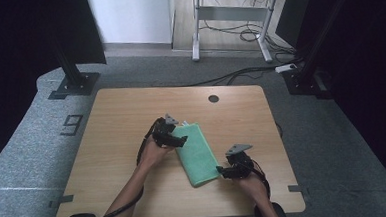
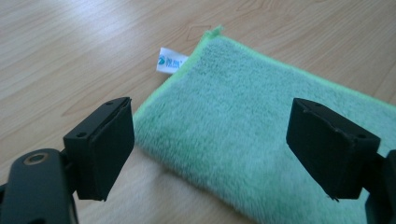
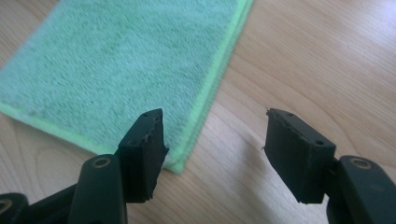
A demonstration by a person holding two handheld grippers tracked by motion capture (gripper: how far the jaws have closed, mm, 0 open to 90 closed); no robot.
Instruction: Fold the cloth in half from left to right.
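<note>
Hovering with jaws wide and empty, the left gripper and right gripper flank the folded green towel; a careless pinch could grab one layer and undo the fold.

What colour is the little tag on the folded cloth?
White with blue-green print; the tag on the cloth shows best in the left gripper view.

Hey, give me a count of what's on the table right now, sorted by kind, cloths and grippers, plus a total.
Green cloth, folded, with a white tag: 1
Black two-jaw grippers, left gripper and right gripper, both with jaws apart: 2
Total: 3
</note>
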